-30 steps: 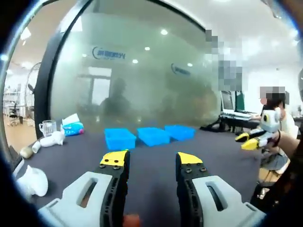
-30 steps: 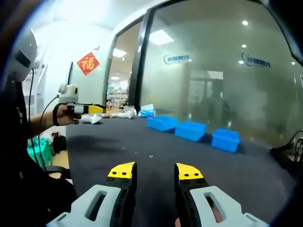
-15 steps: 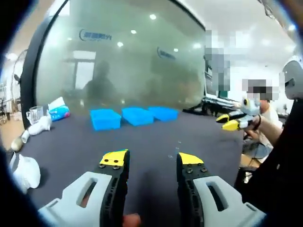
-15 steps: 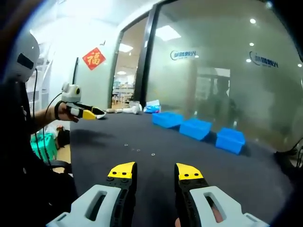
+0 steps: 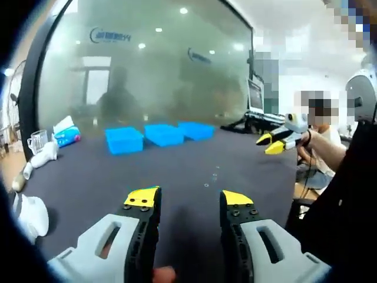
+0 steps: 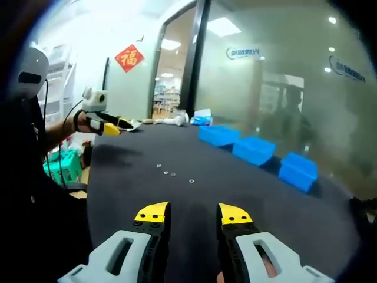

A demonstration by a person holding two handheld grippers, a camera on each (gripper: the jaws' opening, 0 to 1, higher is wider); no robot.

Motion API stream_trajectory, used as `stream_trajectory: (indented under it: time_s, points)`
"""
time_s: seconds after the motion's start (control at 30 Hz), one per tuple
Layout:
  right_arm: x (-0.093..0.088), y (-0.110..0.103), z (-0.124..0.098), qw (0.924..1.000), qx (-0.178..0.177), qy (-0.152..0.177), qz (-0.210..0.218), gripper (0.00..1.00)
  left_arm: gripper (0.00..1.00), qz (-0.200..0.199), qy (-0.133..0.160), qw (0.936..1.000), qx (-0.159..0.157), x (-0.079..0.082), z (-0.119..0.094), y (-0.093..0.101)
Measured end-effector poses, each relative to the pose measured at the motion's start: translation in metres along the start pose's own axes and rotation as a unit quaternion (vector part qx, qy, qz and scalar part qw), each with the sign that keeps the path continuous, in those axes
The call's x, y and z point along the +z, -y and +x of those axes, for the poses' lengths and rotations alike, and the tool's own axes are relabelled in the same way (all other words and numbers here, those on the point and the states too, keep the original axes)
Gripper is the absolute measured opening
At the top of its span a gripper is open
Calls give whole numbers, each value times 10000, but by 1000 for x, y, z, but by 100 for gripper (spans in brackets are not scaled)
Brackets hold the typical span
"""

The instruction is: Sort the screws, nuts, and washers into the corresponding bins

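The dark table (image 6: pixel 283 206) spreads out under both my hands. At its far edge three blue bins (image 6: pixel 254 150) sit in a row before the glass wall. My left tongs (image 5: pixel 187 200) and right tongs (image 6: pixel 189 214) hang above the table, jaws apart, holding nothing. A few small metal pieces (image 6: pixel 174 174), probably washers or nuts, lie scattered mid-table, well short of the bins.

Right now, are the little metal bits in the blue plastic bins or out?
Out: small metal pieces lie loose on the dark table, apart from the three blue plastic bins.
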State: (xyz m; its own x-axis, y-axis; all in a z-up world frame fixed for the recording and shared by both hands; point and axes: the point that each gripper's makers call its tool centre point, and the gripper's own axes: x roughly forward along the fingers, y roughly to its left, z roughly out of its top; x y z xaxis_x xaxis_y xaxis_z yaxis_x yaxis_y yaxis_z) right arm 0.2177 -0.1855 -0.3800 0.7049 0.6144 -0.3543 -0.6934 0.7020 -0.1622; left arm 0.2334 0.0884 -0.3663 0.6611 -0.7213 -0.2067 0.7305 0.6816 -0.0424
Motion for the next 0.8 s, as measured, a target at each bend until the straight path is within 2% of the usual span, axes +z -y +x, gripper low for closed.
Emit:
stream_trajectory:
  time_s: [0.23, 0.3, 0.37, 0.6, 0.8]
  points:
    - [3, -9, 18, 9968, 623, -469, -196, 27, 38, 32, -114, 9999, 48, -2, 0, 0]
    - [5, -9, 23, 9957, 709, -547, -246, 27, 38, 36, -110, 9999, 79, 0, -1, -1]
    - [6, -6, 29, 9930, 807, -725, -472, 27, 38, 4, -84, 9999, 119, 1, -2, -2]
    - [20, -9, 46, 9880, 1046, -884, -712, 27, 38, -4, -124, 9998, 125, 0, -9, -1]
    - [22, -13, 59, 9805, 1322, -1173, -855, 27, 38, -28, -160, 9998, 145, -2, -16, -1]
